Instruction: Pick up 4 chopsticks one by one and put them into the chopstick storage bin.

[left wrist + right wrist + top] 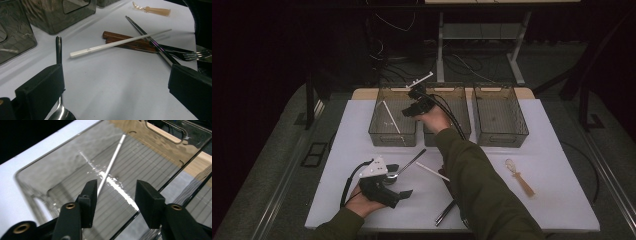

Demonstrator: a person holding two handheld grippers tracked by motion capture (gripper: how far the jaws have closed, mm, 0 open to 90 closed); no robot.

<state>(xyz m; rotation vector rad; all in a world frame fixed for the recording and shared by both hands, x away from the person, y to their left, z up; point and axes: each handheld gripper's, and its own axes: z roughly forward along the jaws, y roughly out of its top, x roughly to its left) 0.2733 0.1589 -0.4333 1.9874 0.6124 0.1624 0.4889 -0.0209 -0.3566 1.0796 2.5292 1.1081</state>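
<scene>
Above the left bin (393,131) at the table's (362,125) far edge: right gripper (116,195), jaws apart and empty, a white chopstick (110,166) lying slantwise on the bin floor below. Near the front left corner: left gripper (384,192), jaws wide apart on bare white tabletop beside a spoon (59,75). Second white chopstick (117,43) mid-table across brown-handled cutlery (125,41). No legible writing anywhere.

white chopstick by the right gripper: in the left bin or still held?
In the bin. The white chopstick lies slanted on the left bin's floor; the right gripper hangs above it, jaws apart with nothing between them.
</scene>
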